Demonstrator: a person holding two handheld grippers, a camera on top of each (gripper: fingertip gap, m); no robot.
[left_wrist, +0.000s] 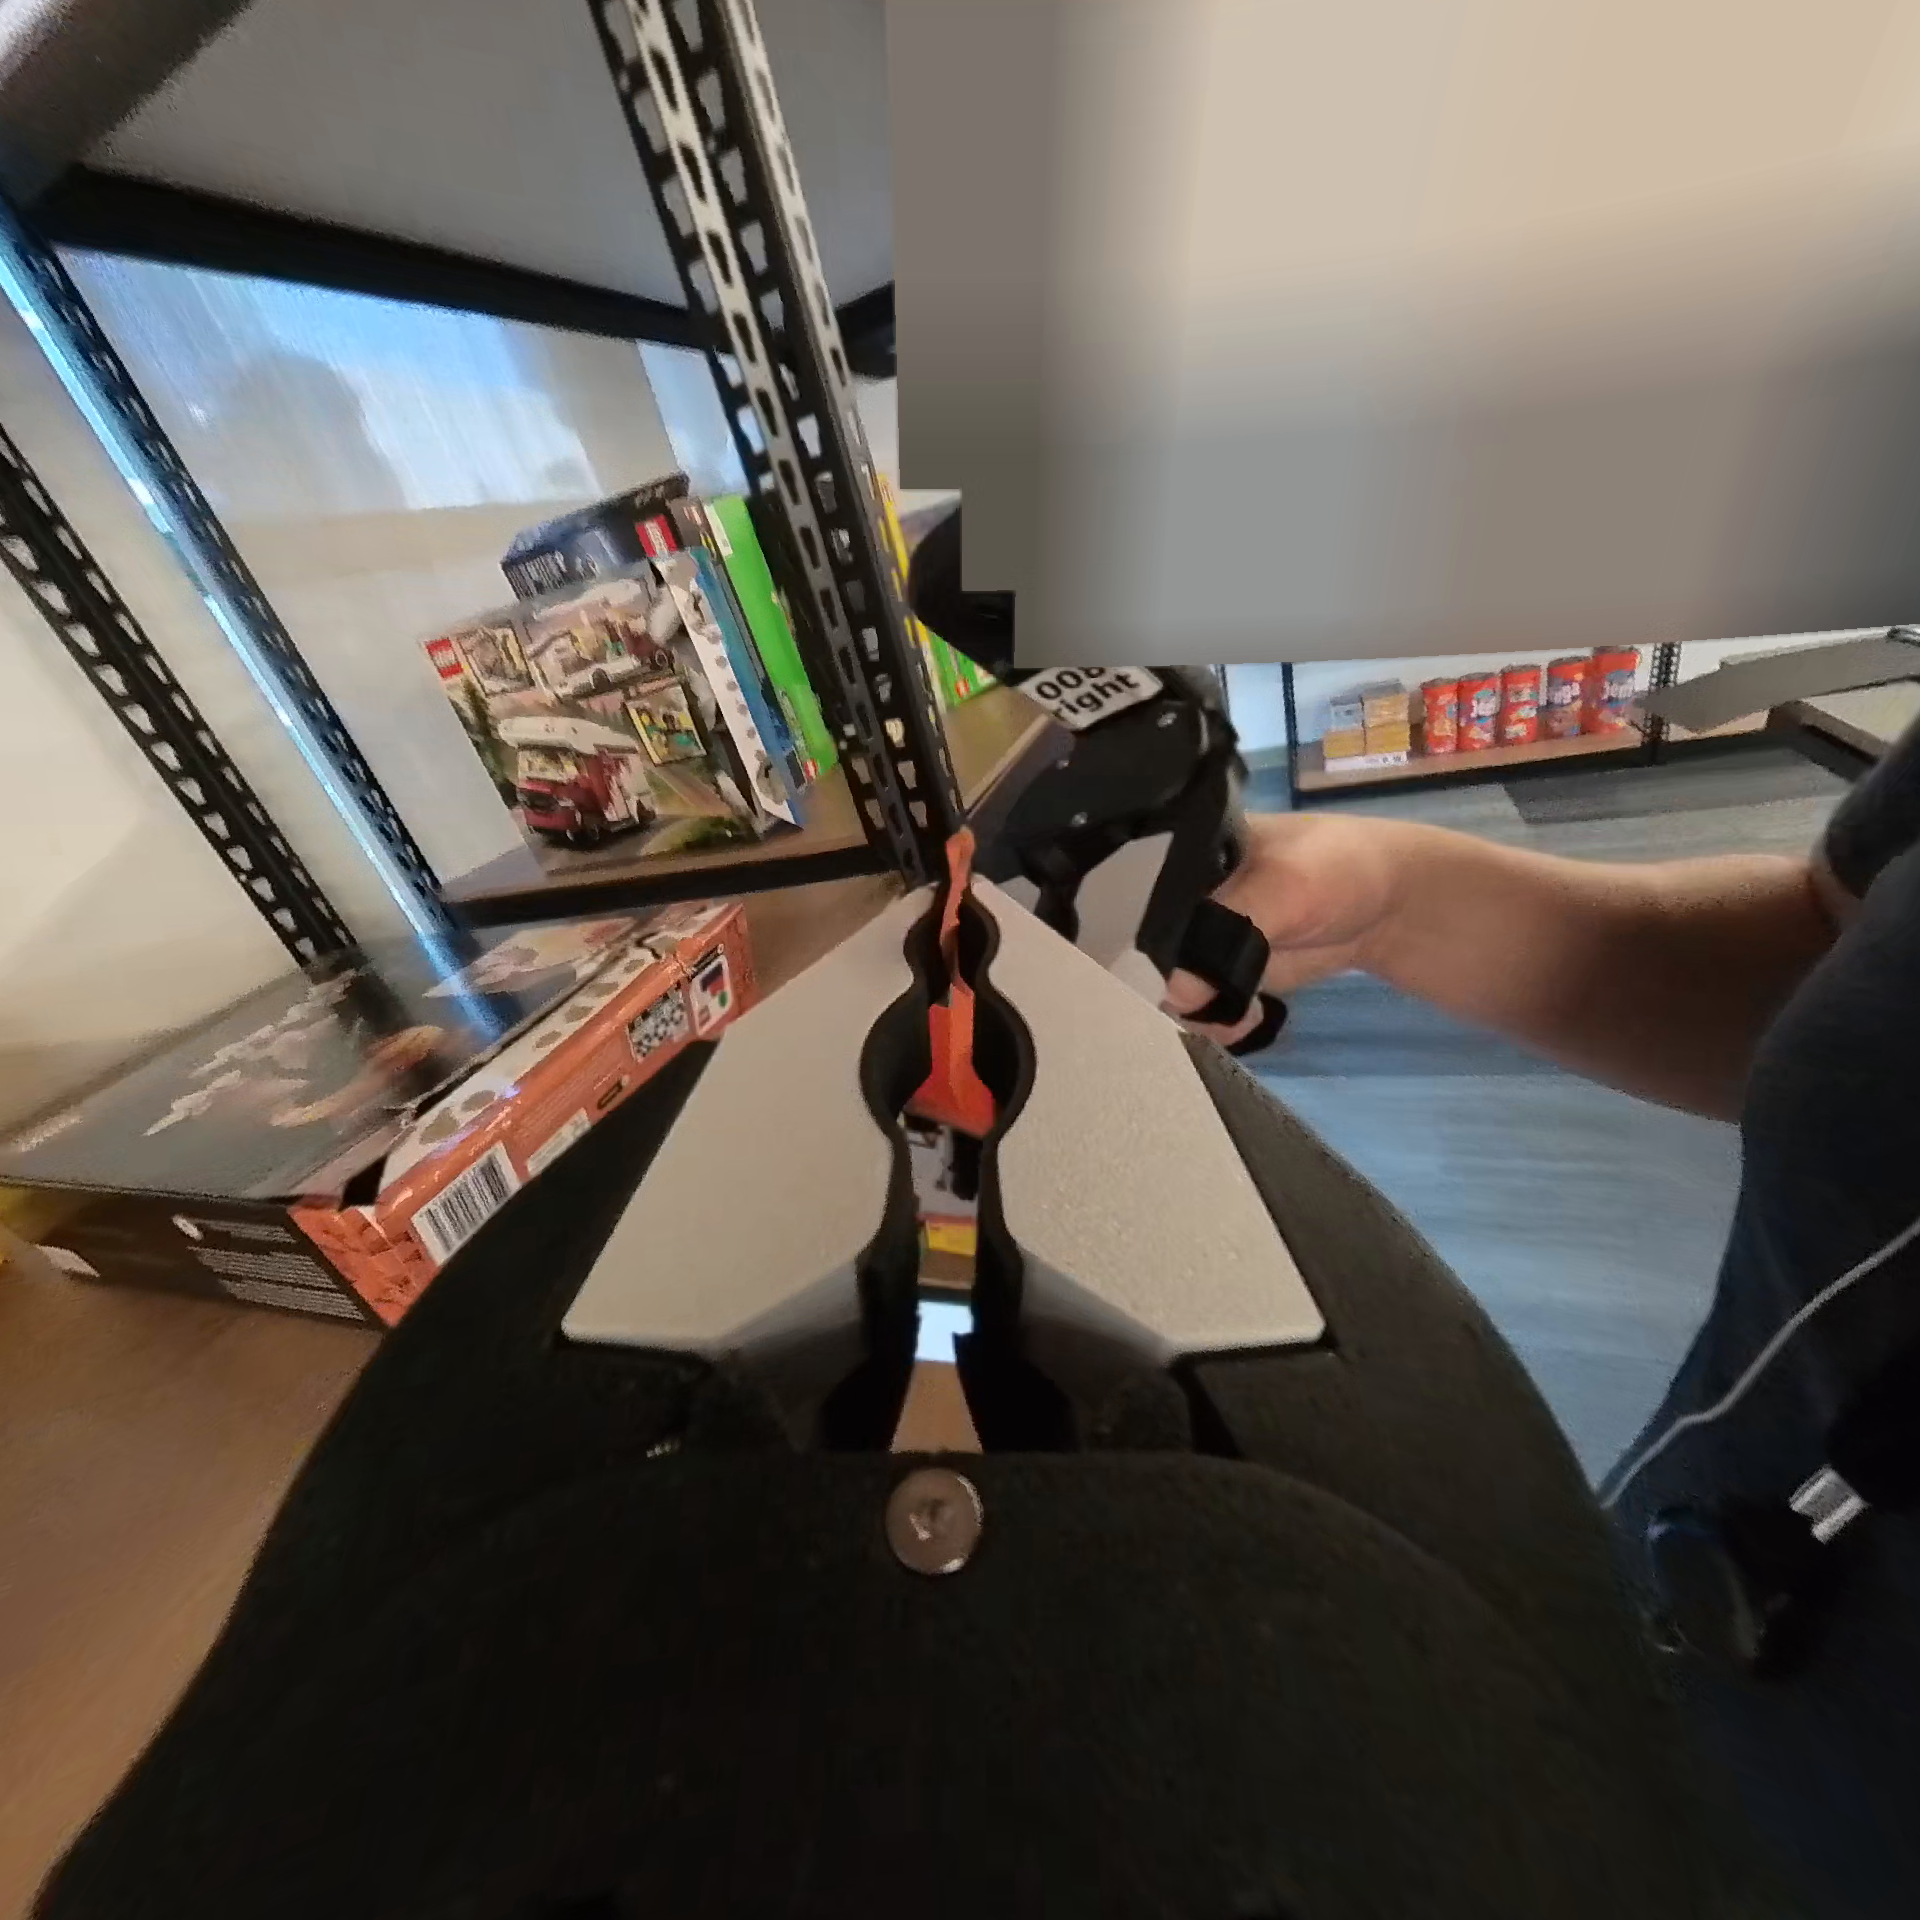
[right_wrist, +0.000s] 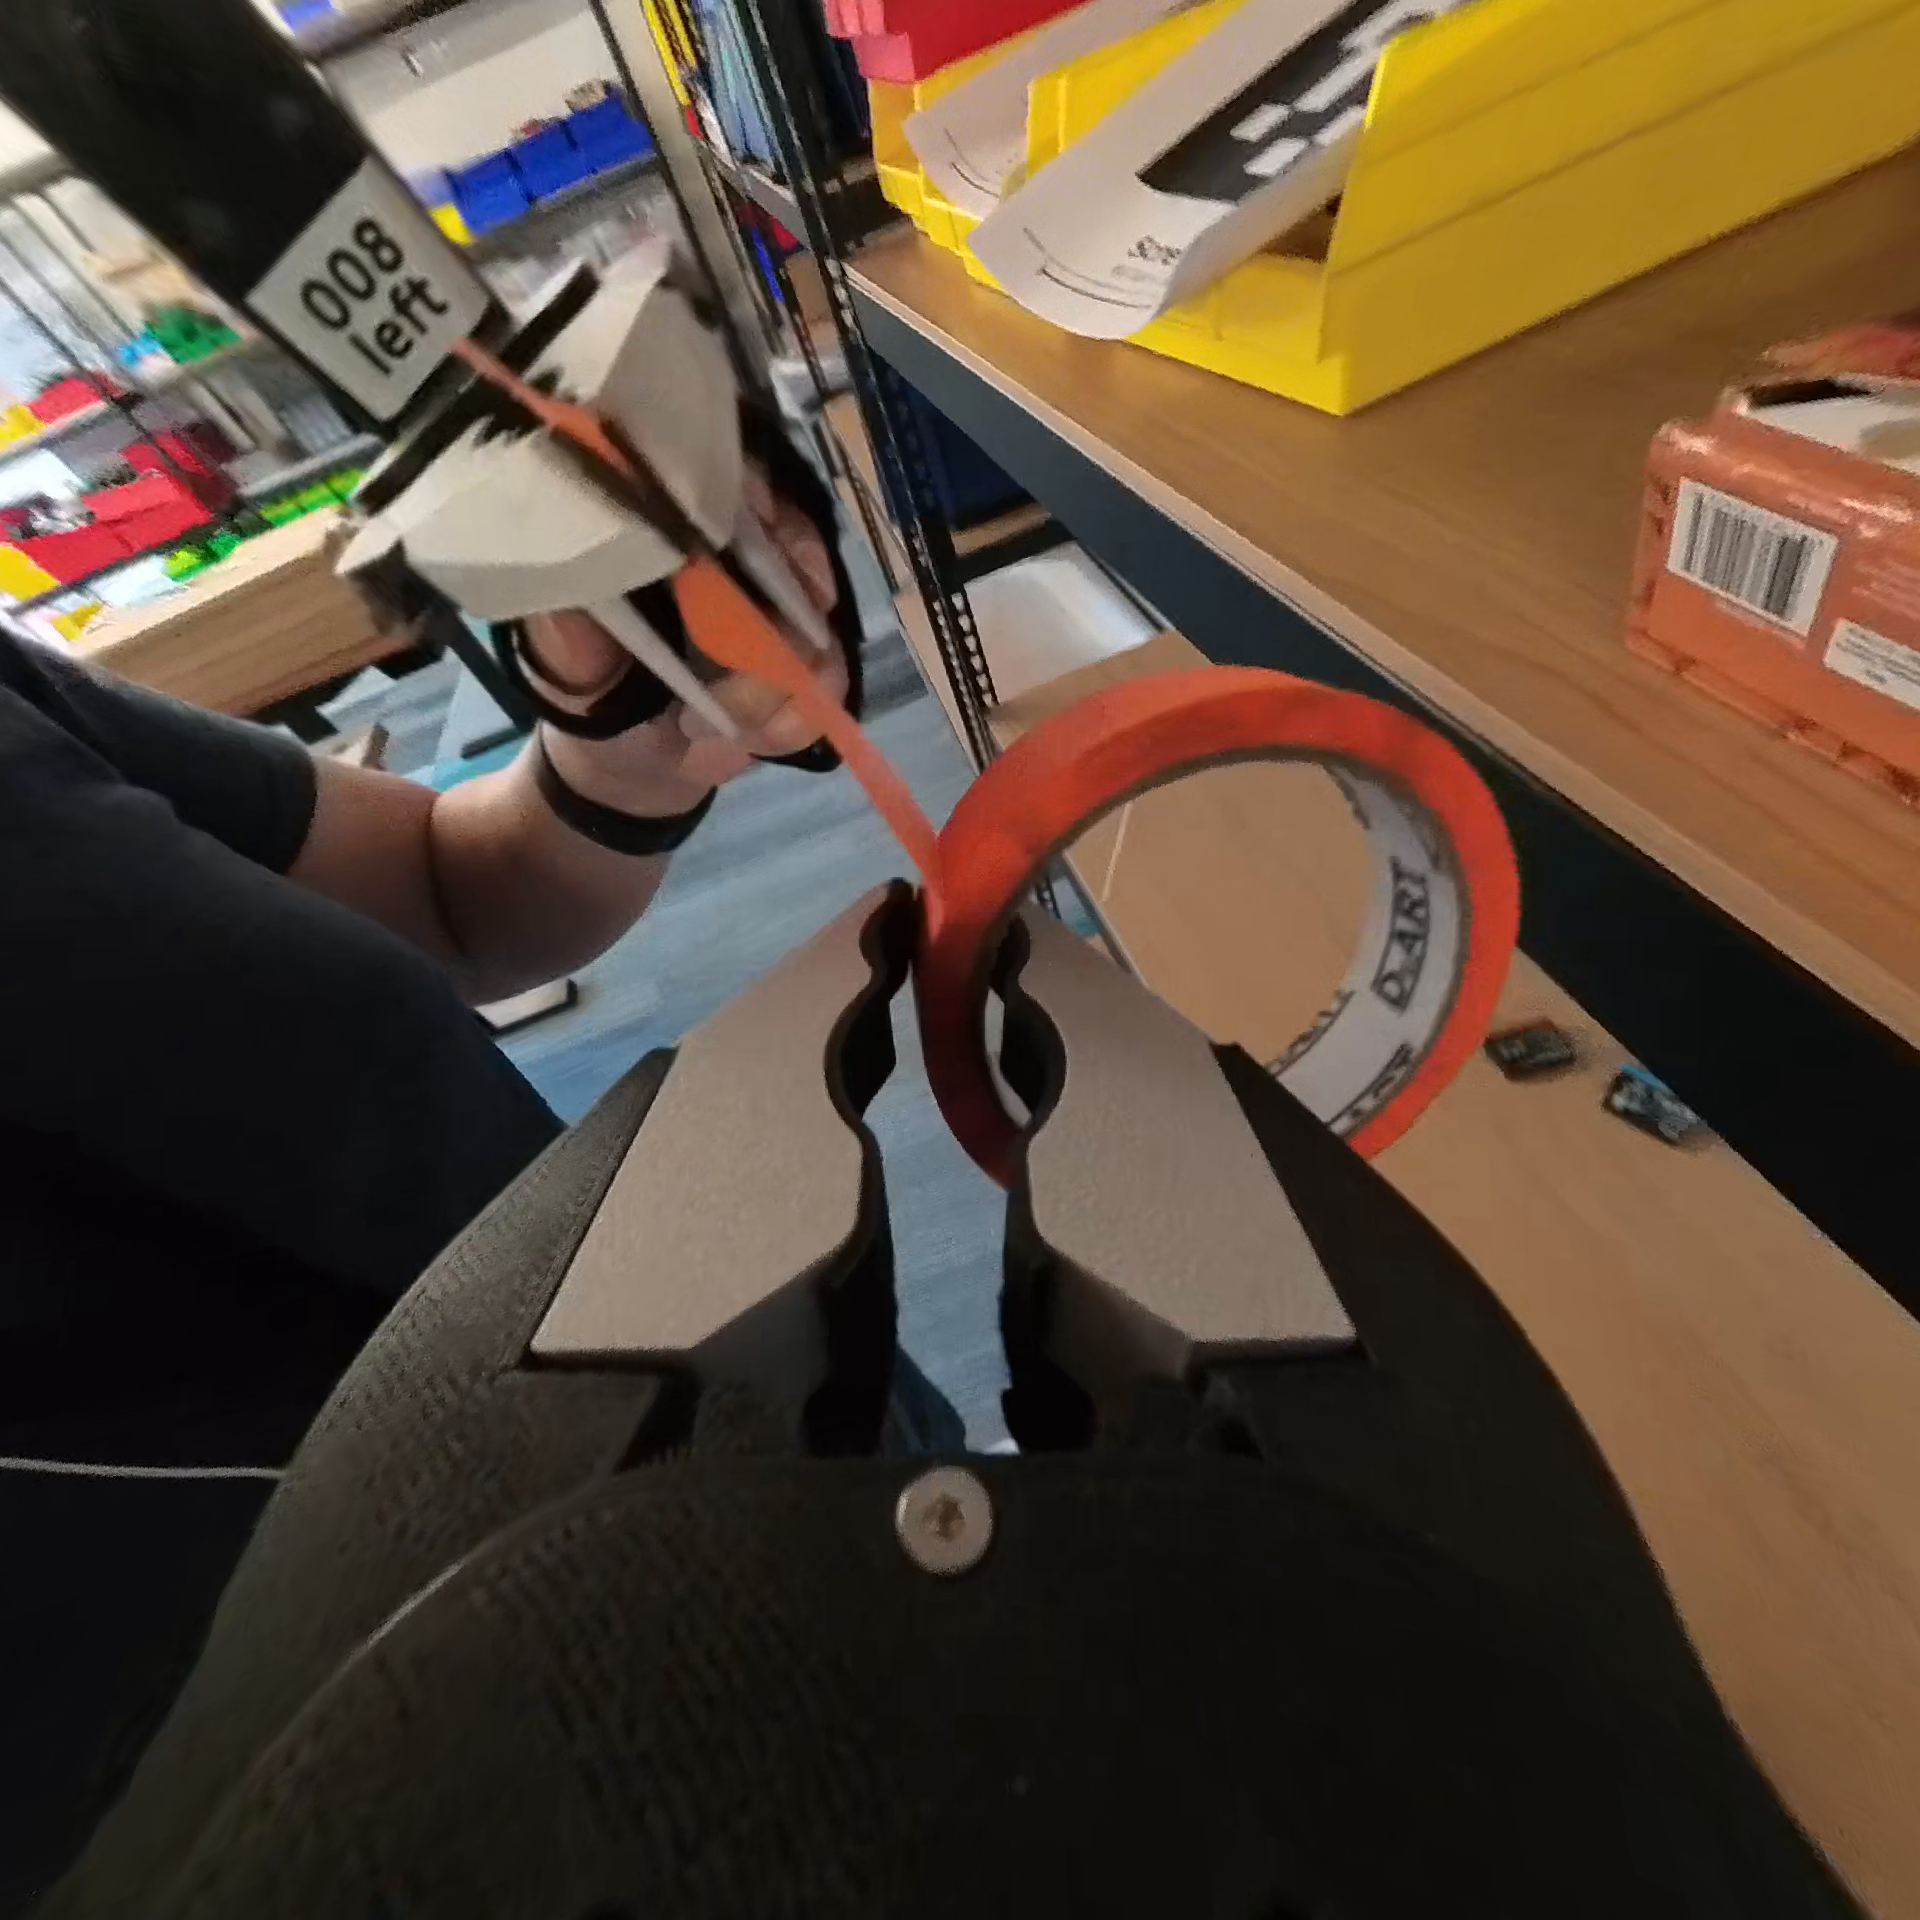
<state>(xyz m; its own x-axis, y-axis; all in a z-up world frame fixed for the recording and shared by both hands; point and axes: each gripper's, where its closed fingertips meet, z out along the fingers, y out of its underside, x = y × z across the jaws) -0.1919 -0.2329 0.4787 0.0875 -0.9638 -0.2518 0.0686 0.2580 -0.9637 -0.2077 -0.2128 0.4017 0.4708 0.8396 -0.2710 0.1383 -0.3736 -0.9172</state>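
My right gripper (right_wrist: 951, 925) is shut on the rim of an orange tape roll (right_wrist: 1455, 831), which stands out to the right of the fingers. A strip of orange tape (right_wrist: 821, 717) runs from the roll up and left to my left gripper (right_wrist: 686, 561), which is shut on its free end. In the left wrist view my left gripper (left_wrist: 961, 883) pinches the orange tape end (left_wrist: 954, 1049) between its fingers. The right gripper (left_wrist: 1122, 821) shows farther off there, held by a hand (left_wrist: 1309, 904). An orange and black box (left_wrist: 436, 1091) lies flat on the wooden shelf (left_wrist: 125, 1455).
A black perforated shelf post (left_wrist: 821, 468) rises just behind my left fingertips. Several toy boxes (left_wrist: 623, 707) stand on the far shelf. In the right wrist view, yellow bins (right_wrist: 1507, 208) with papers and the orange box (right_wrist: 1787, 582) sit on the upper shelf; small dark items (right_wrist: 1590, 1070) lie below. The tips of one gripper are about 8 centimetres away from the tips of the other.
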